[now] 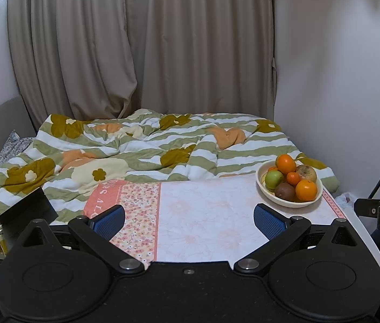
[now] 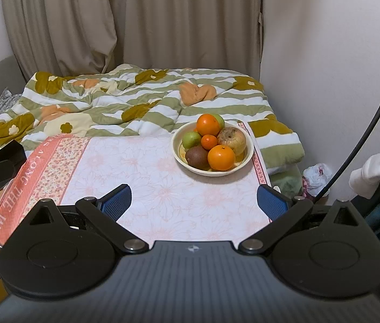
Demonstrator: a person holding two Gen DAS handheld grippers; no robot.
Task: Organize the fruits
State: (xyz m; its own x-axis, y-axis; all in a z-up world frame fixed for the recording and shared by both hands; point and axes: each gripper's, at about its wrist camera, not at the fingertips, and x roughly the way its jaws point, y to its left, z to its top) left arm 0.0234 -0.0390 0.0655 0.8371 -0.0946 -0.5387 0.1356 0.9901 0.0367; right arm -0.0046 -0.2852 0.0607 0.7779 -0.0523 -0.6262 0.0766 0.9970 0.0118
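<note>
Seven round fruits (image 2: 221, 157), glossy bowl (image 2: 177, 145)

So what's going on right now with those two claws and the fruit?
Left gripper open, empty. Right gripper open, empty. Fruit piled in the bowl on the tablecloth, untouched. Nothing between grippers and bowl.

left wrist: we are looking forward over the near table edge, fruit bowl (image 1: 289, 185) far right | right wrist: we are facing the bowl (image 2: 212, 148) closer, near centre | both are sharing bowl, bed behind it (image 2: 141, 99)
</note>
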